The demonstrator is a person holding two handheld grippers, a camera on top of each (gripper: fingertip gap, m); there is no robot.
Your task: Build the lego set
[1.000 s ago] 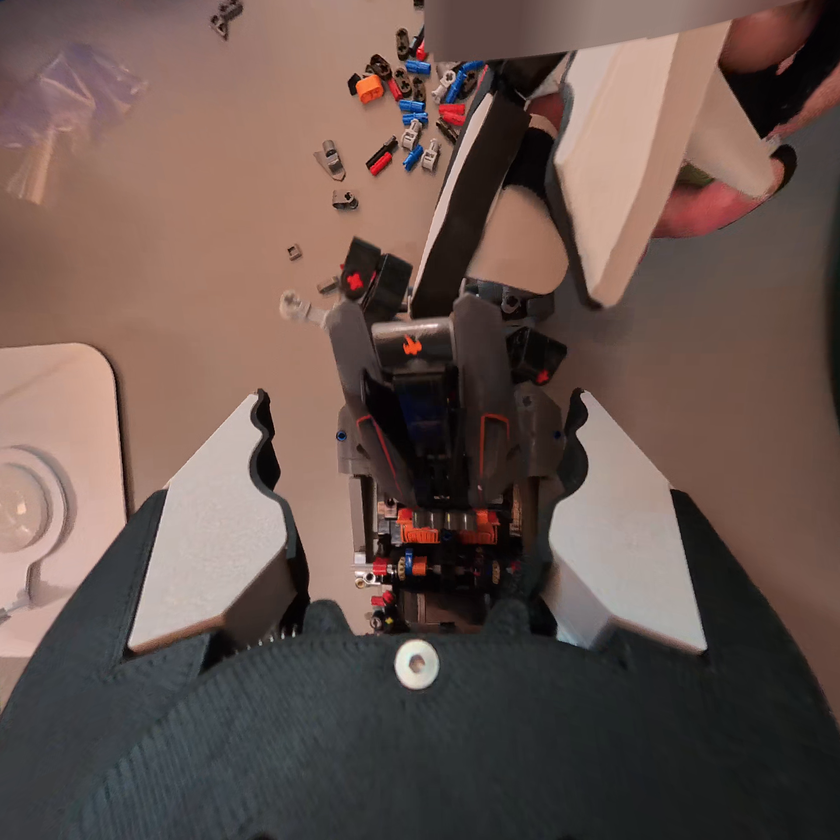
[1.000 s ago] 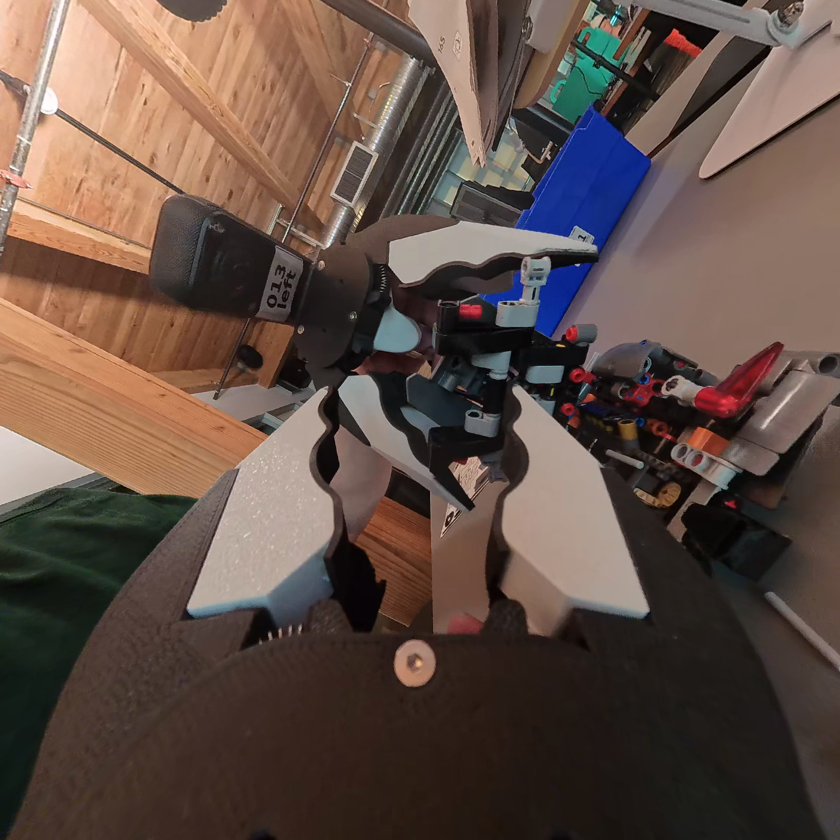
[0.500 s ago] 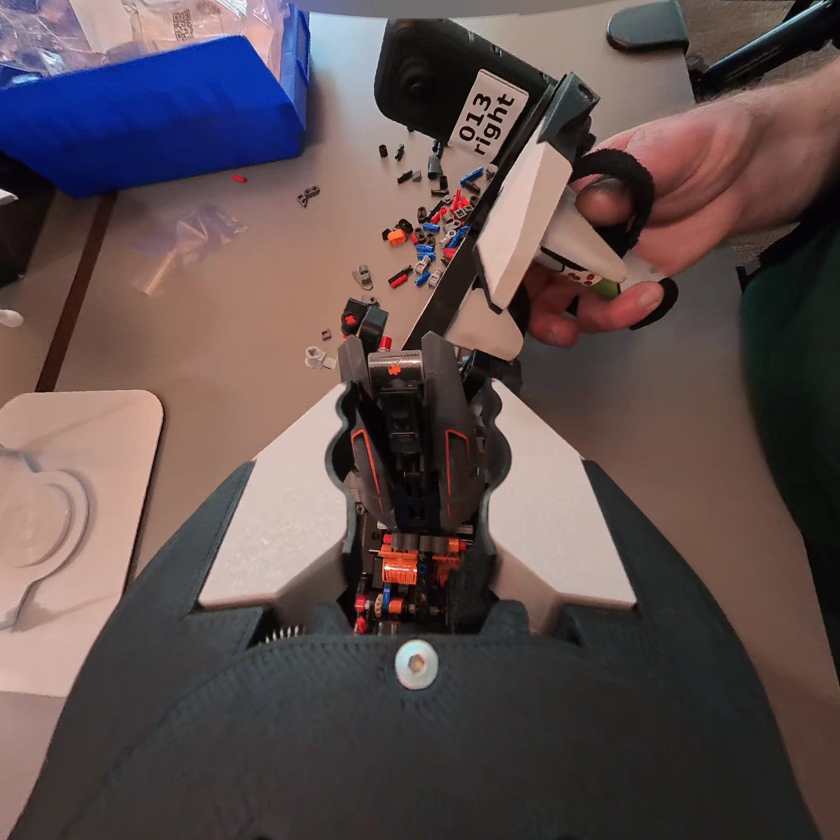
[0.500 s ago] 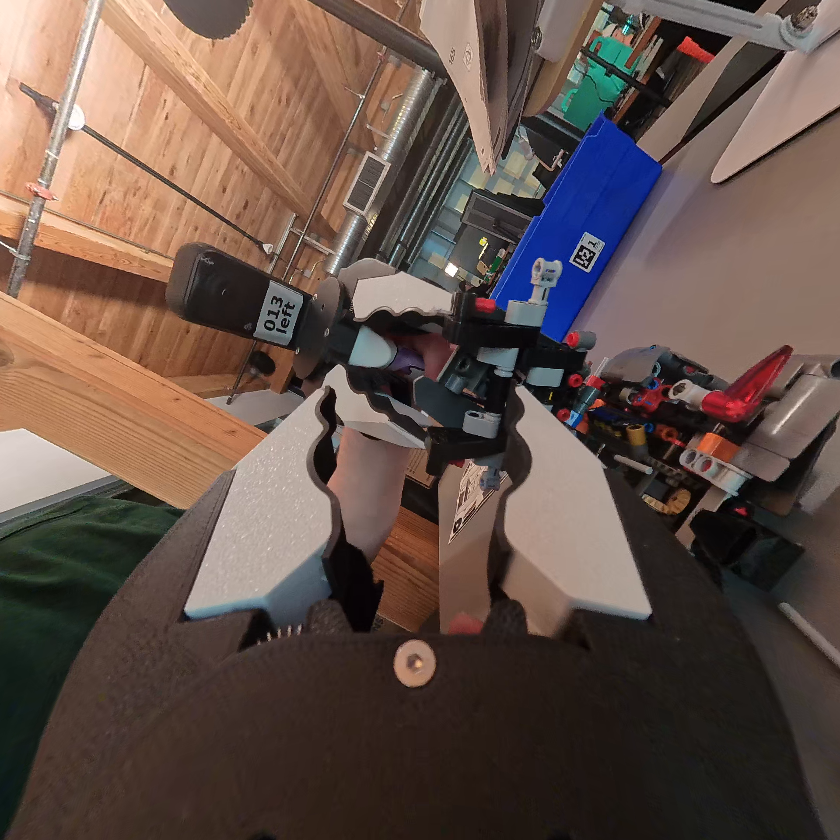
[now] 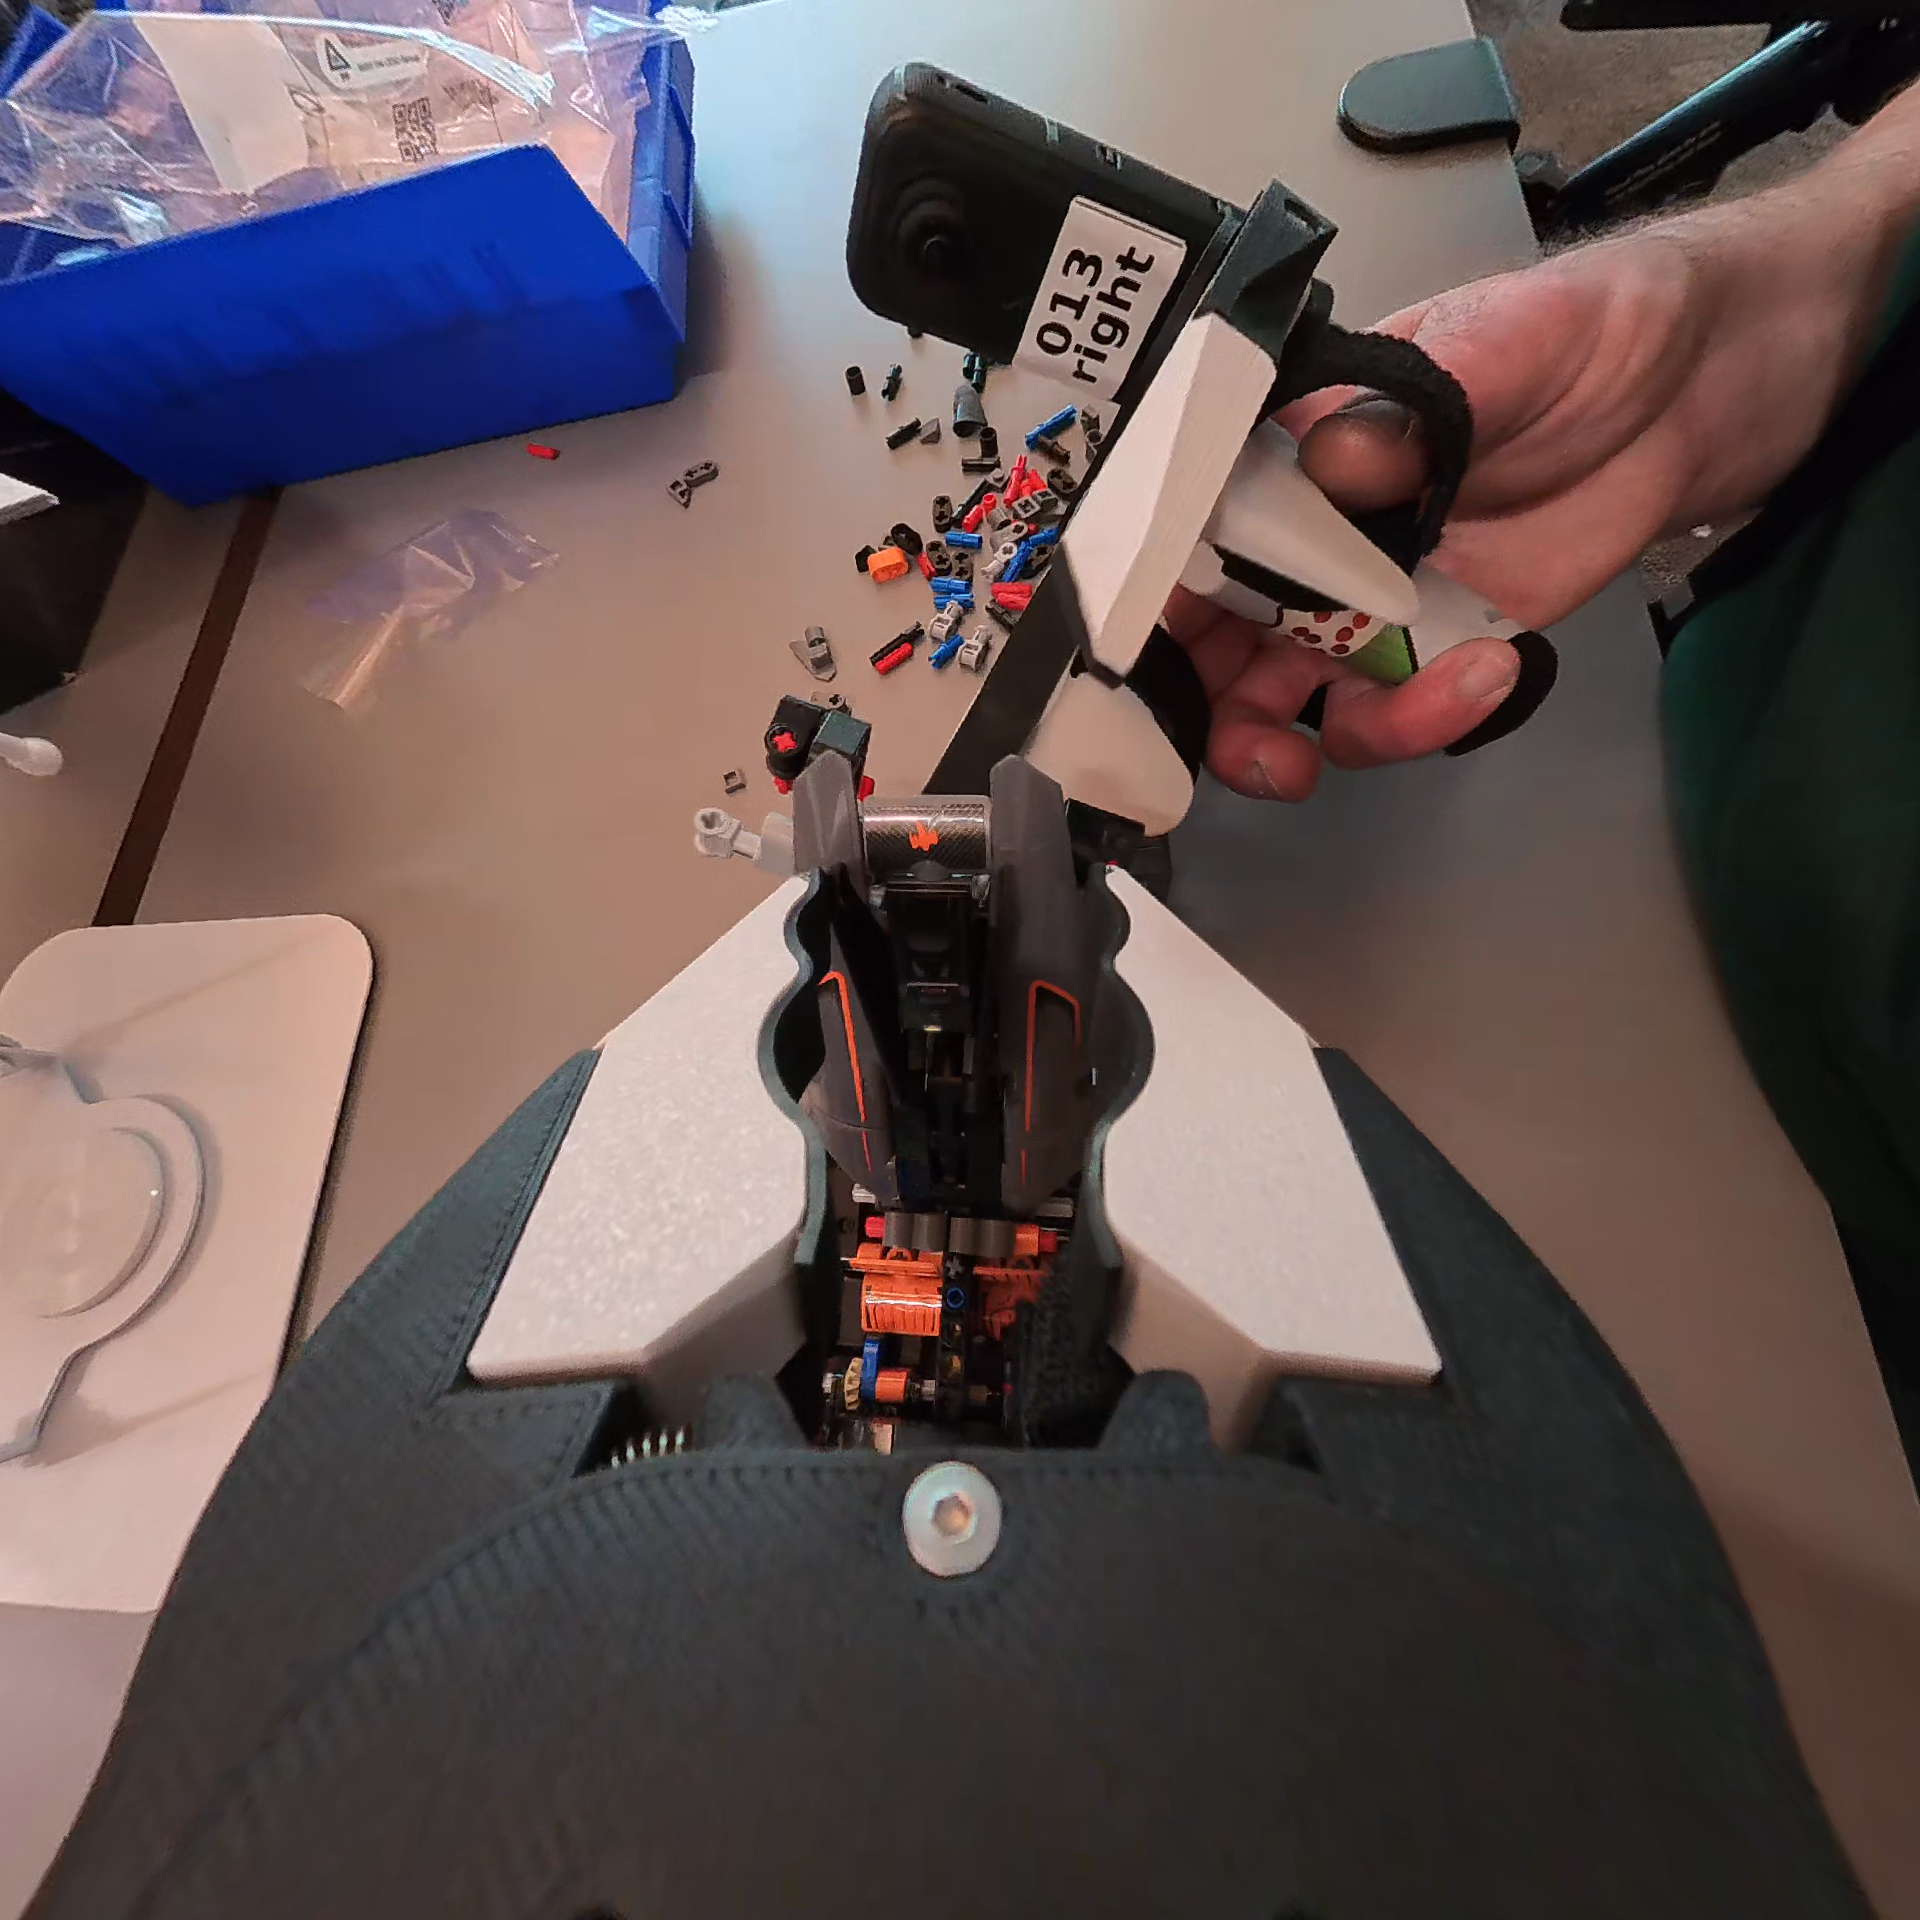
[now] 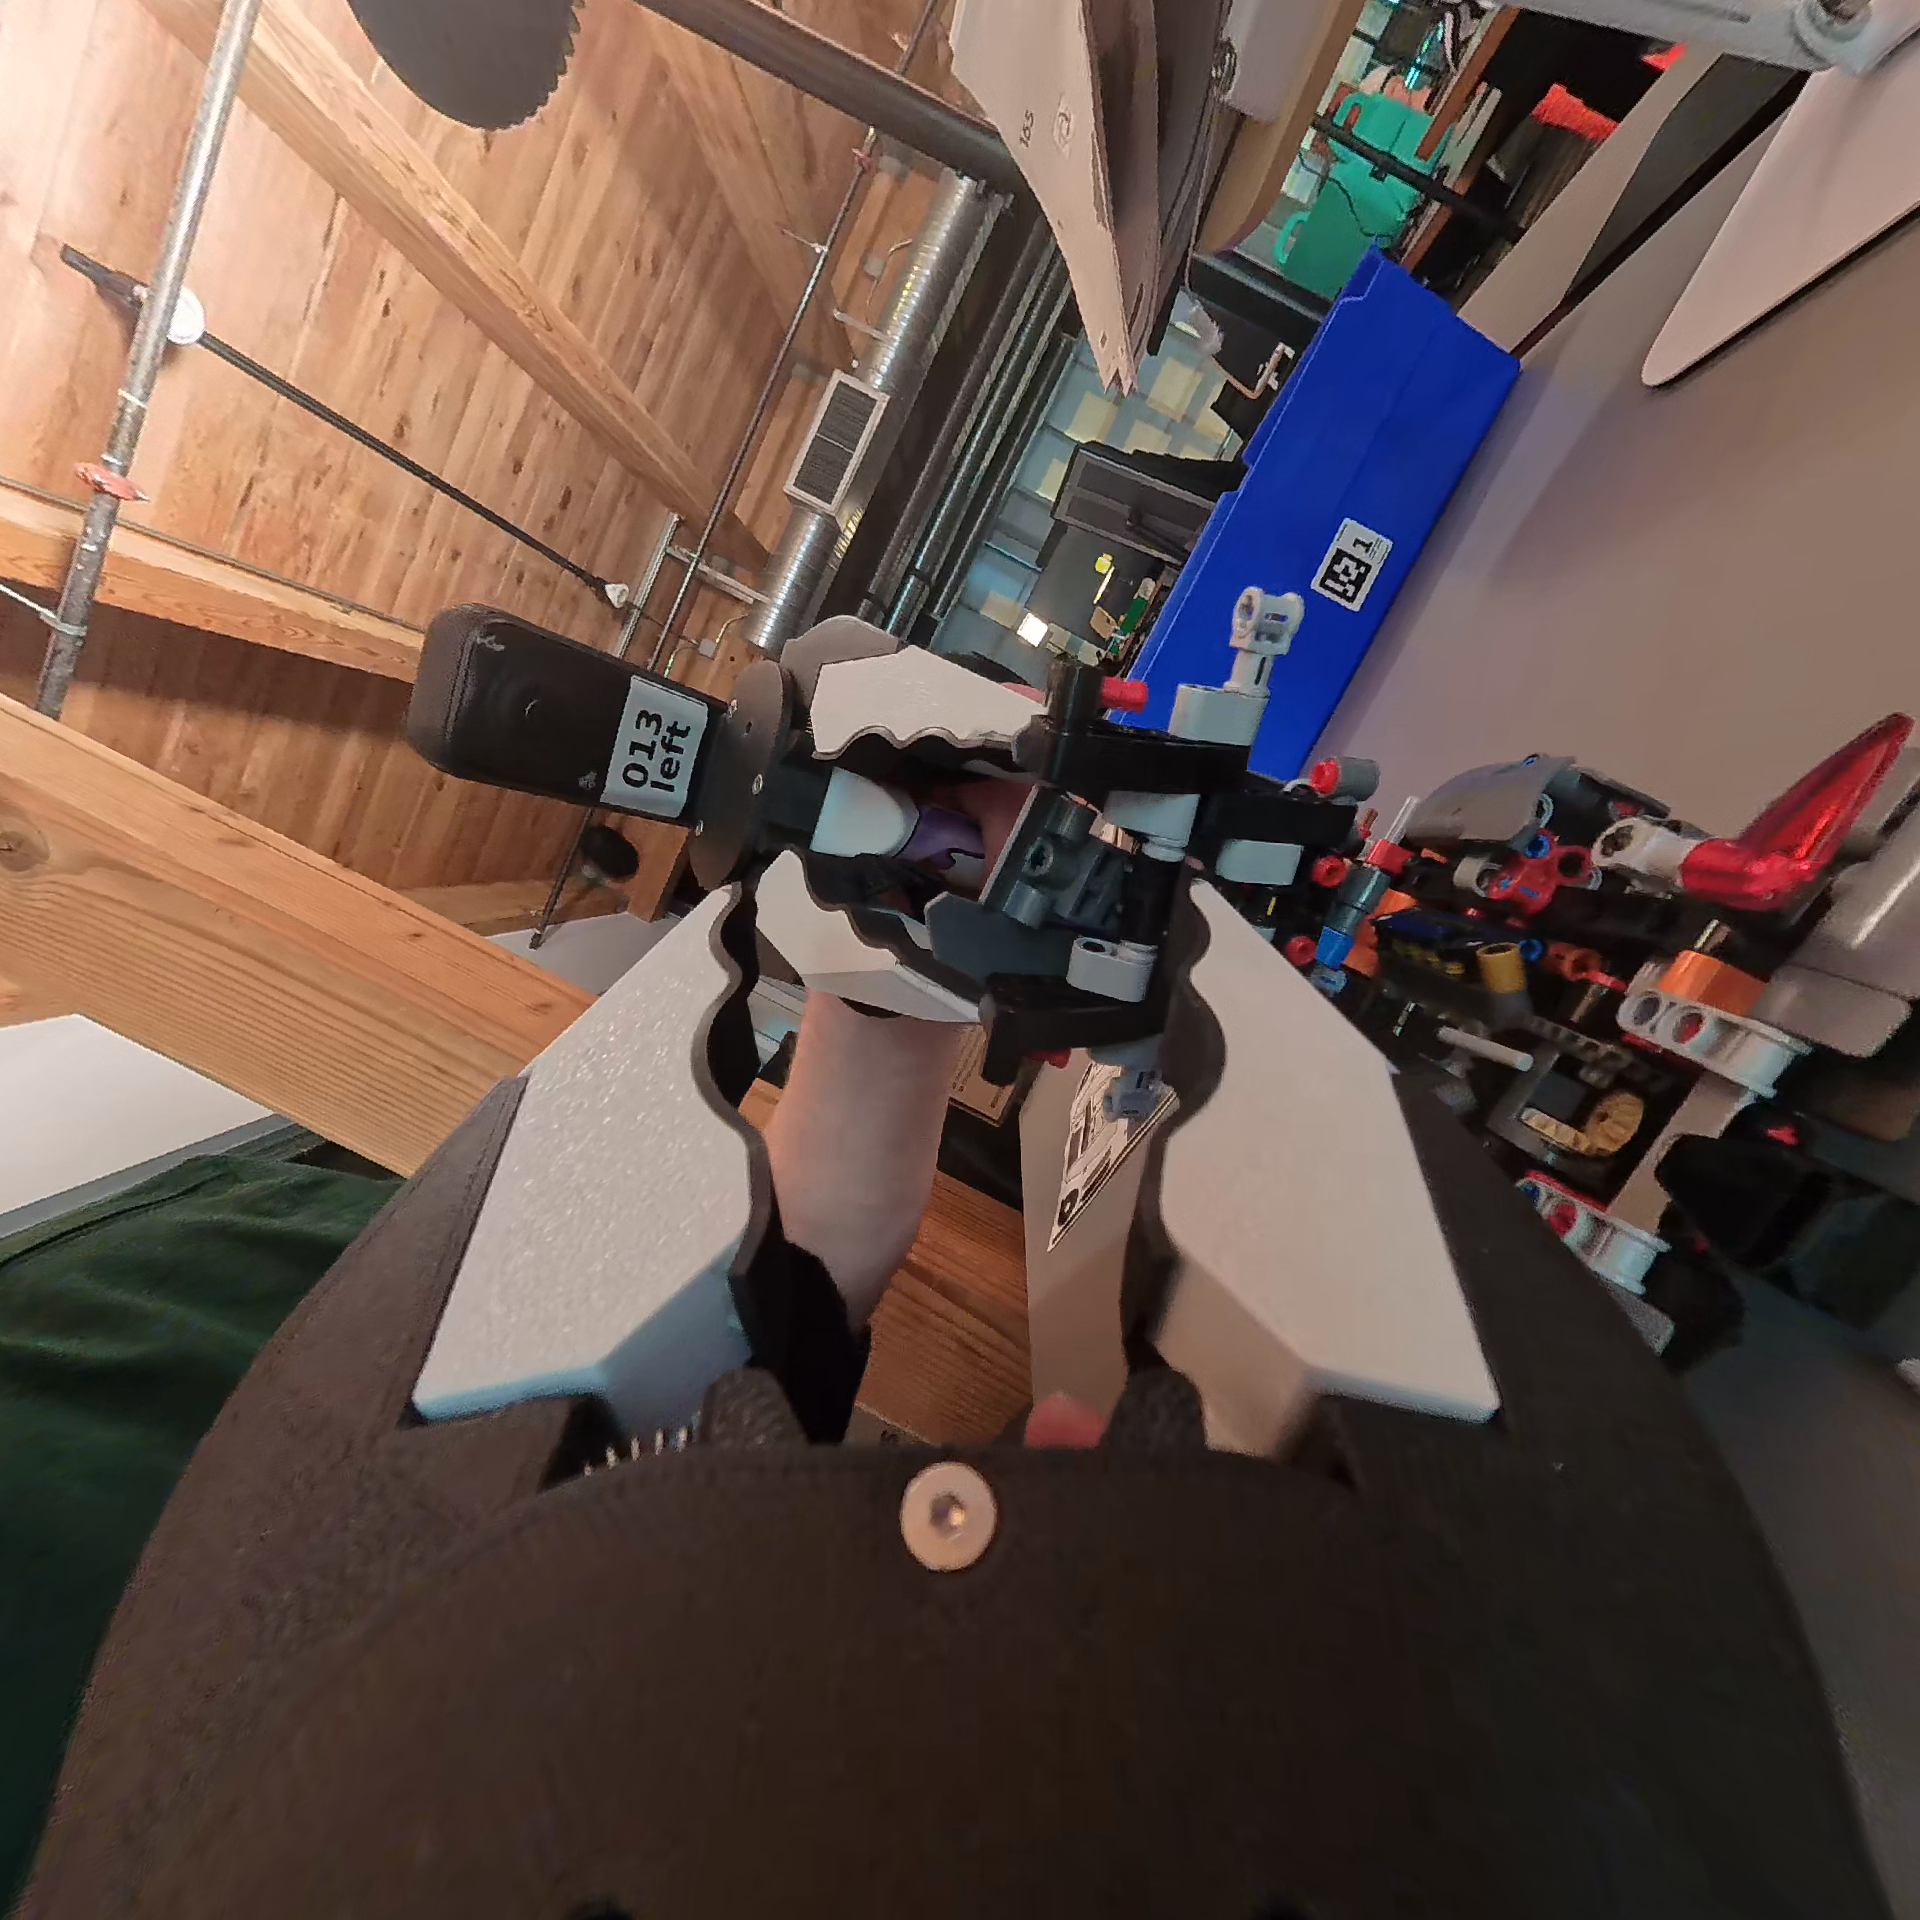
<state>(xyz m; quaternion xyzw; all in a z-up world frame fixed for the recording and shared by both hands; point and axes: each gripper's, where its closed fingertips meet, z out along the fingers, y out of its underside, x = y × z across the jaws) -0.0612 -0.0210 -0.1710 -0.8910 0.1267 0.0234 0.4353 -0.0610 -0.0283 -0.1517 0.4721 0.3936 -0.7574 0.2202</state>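
Through my left wrist view, my left gripper [image 5: 956, 1039] is clamped around the partly built lego car [image 5: 935, 1049], both fingers pressed against its dark grey bodywork with the orange trim, its nose pointing away from me. It appears lifted clear of the grey table [image 5: 1455, 1039]. Just beyond the nose, my right hand [image 5: 1507, 520] brings the right gripper [image 5: 1101, 727] down against the far end of the model; I cannot tell from here how its jaws stand. To the far left of it lies a scatter of loose lego pieces [image 5: 966, 551], a small black sub-assembly [image 5: 816, 738] nearer the car, and a blue bin [image 5: 364, 301] in the far left corner.

Through my right wrist view, the right gripper [image 6: 956, 997] has its fingers apart, nothing pinched between them, and its right finger sits right beside the car's black and grey front end [image 6: 1091, 914], which the left gripper holds.

I judge this to be a hold-and-adjust step on the car's nose. The next move calls for a steady left grip while the right finger presses or seats a front piece squarely.
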